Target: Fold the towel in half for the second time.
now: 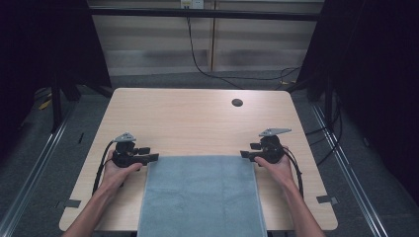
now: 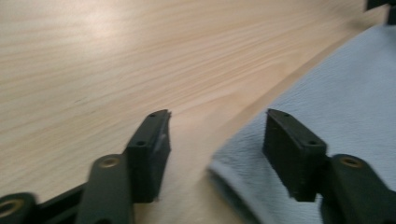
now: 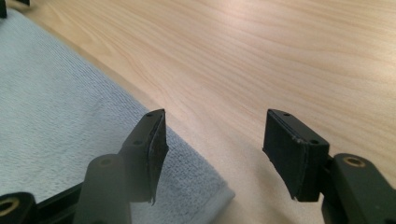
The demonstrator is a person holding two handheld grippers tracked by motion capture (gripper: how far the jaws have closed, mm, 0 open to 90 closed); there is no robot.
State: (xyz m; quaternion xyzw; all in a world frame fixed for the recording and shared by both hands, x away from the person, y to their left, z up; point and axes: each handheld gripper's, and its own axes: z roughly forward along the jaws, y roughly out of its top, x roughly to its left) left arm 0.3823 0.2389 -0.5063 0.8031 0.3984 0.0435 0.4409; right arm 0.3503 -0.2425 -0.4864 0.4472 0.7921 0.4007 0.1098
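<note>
A grey-blue terry towel (image 1: 201,195) lay flat on the pale wooden table (image 1: 197,118), overhanging its near edge; the left gripper (image 1: 153,158) and right gripper (image 1: 245,154) stood agape at its far corners, grasping nothing.

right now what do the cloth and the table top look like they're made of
The cloth looks like terry towelling, matt grey-blue: the right gripper view shows a fine looped, ribbed pile and a soft rolled edge. The table looks like light wood or wood-look laminate, smooth with a faint sheen; long grain streaks show, but which one I cannot tell.
</note>
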